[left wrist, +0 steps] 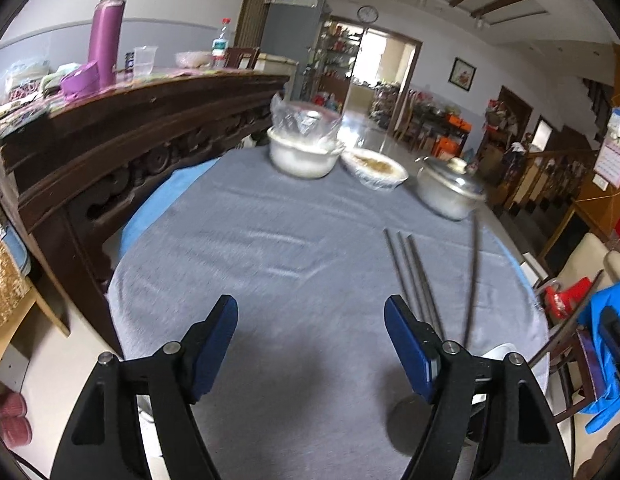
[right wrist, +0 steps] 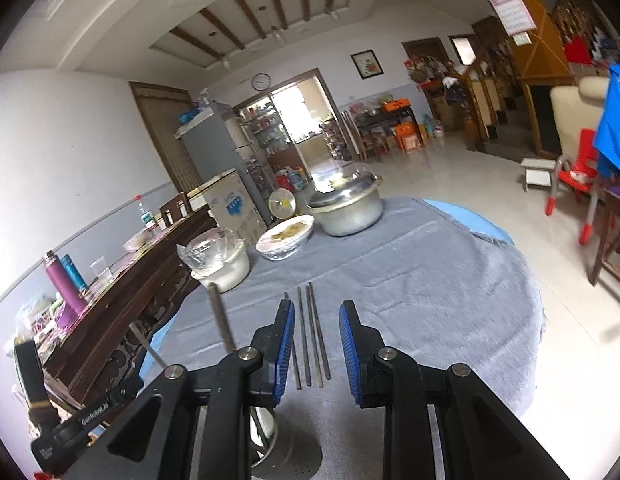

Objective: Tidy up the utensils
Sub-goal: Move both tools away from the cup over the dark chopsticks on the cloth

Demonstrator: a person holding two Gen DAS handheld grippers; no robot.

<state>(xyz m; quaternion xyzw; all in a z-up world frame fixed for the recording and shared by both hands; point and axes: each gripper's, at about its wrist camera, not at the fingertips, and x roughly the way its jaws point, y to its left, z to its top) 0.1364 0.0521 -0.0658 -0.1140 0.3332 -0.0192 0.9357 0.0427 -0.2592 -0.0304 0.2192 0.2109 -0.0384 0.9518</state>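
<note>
Legible writing: "GenRobot.AI" on the black left gripper body, seen only from the right wrist view. Left gripper (left wrist: 311, 344): jaws wide apart, holding nothing. Right gripper (right wrist: 316, 346): jaws parted, holding nothing, poised over metal chopsticks (right wrist: 310, 336) lying side by side on the grey tablecloth (right wrist: 430, 280). One chopstick (right wrist: 221, 318) stands upright in a metal holder (right wrist: 287, 458). The left view alone shows a purple flask (left wrist: 105, 40); lidded pot (right wrist: 346, 204) stands beyond.

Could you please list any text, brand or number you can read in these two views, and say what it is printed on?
"GenRobot.AI": white lettering on the black left hand-held gripper, as best it reads.
Blue print on the white chest freezer: too blurred.
Water bottle label, wall calendar, wall clock numerals: too small.
</note>
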